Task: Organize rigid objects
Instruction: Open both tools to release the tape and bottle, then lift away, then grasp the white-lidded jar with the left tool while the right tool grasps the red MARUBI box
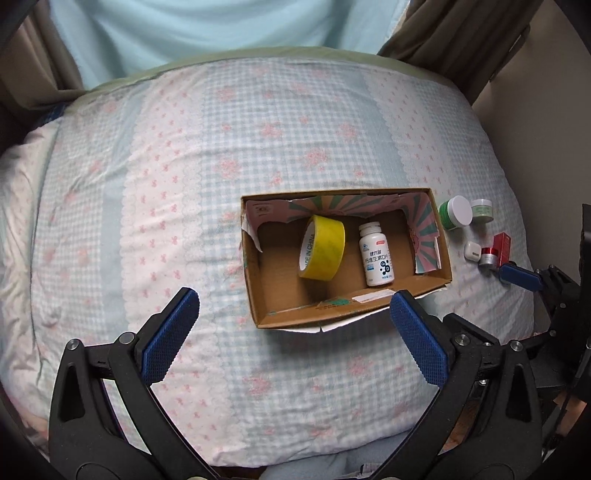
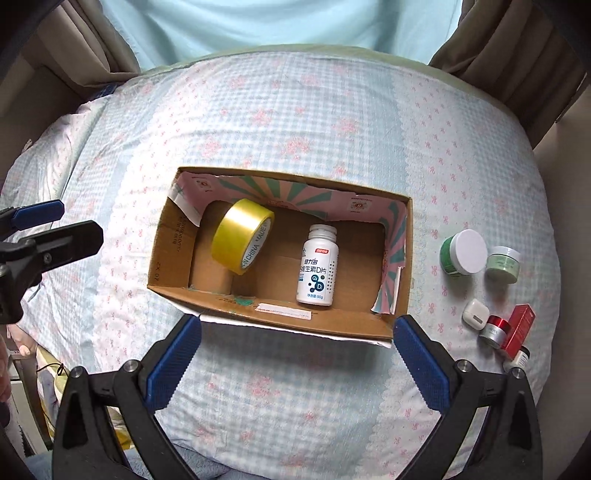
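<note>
Ribbed blue tongs (image 2: 297, 334), corrugated carton (image 2: 173, 243)

bedding: checked floral quilt (image 2: 295, 110); behind: pale blue sheet (image 2: 277, 26); flanks: brown curtains (image 2: 517, 55)

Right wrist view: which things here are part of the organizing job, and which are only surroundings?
Part of the job:
cardboard box
yellow tape roll, in box
white pill bottle, in box
green jar
pale green jar
small white case
red-lidded jar
red carton

Only surroundings:
bedspread
curtains
</note>
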The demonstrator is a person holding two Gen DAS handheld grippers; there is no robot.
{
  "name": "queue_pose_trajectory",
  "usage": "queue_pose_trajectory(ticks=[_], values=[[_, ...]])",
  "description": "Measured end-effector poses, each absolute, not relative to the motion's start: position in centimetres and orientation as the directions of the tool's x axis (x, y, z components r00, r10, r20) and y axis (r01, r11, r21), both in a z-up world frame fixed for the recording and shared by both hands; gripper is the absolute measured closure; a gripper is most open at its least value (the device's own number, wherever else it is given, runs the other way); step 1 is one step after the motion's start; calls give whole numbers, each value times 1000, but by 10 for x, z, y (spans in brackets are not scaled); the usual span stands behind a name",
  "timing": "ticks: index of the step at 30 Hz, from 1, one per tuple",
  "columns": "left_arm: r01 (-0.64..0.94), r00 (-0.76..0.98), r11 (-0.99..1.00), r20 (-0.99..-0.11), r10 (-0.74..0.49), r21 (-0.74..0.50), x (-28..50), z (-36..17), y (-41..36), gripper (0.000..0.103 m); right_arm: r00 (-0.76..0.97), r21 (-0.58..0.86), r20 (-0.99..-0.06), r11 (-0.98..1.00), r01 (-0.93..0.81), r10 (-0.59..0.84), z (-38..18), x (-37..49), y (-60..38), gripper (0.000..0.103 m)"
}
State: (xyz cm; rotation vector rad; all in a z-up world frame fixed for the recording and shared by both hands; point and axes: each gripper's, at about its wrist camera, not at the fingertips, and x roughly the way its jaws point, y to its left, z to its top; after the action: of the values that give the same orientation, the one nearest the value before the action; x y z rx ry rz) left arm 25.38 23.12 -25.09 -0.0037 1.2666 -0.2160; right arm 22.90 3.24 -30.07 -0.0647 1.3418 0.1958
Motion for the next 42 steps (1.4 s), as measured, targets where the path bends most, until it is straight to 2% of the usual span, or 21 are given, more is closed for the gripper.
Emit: queue_pose_trajectory(ticks=[9, 17, 22, 33, 42], values=[[195, 381, 970, -900, -214, -148, 202, -203, 224, 0, 260, 80, -960, 992, -96, 103, -246, 166, 18, 0], [300, 379, 941, -886, -268, -157, 173, -191, 147, 0, 317, 80, -947, 994, 79, 51, -229, 114, -55, 0], [314, 387, 937, -881, -272, -151, 167, -192, 88, 0, 343, 101, -939, 979, 180, 34, -230, 94, -123, 0], [268, 332, 953, -915, -231, -143, 181, -240, -62, 0, 352, 147, -934, 967, 209, 66, -268, 105, -276, 0], [249, 247, 959, -949, -195, -132, 211, -301, -138, 0, 301, 204, -947, 930, 305, 109, -318, 141, -371, 0]])
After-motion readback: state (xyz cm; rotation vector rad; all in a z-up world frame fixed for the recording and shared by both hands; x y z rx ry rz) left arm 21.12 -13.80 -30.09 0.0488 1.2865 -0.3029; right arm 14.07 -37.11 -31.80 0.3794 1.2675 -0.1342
